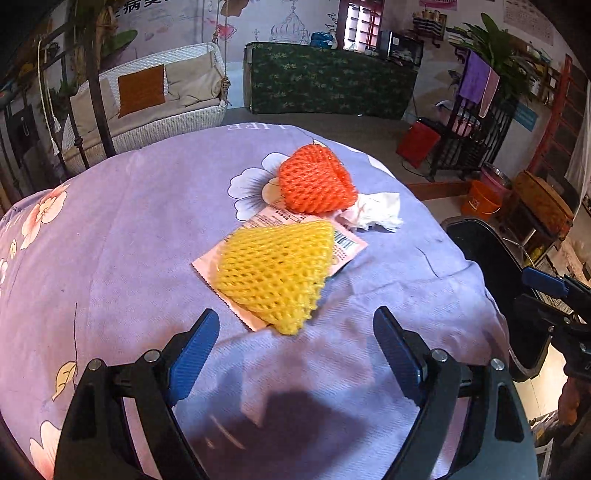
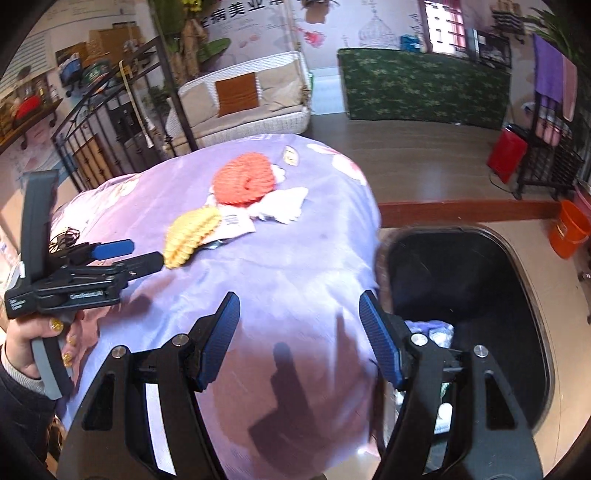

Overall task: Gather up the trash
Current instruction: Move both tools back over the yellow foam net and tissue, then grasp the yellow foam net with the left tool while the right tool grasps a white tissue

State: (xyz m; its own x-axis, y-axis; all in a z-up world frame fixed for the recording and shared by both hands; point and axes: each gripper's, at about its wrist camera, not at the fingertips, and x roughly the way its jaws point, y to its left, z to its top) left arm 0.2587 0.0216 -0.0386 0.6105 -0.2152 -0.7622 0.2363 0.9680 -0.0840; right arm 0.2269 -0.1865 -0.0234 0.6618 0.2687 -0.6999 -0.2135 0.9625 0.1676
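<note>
Holding both my left gripper (image 1: 295, 334) and right gripper (image 2: 299, 325) spread and empty, I see yellow foam net (image 1: 275, 273), orange foam net (image 1: 317, 179), crumpled white tissue (image 1: 375, 212) uncollected ahead.

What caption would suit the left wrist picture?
Open left gripper facing a yellow foam net, orange foam net and crumpled tissue on a purple tablecloth.

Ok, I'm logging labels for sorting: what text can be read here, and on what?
"LIFE", upside down, on the purple cloth.
"病美业", cut off, on the wall poster.
Pink packet: barcode, print too small.
Left gripper body label: blurred.
</note>
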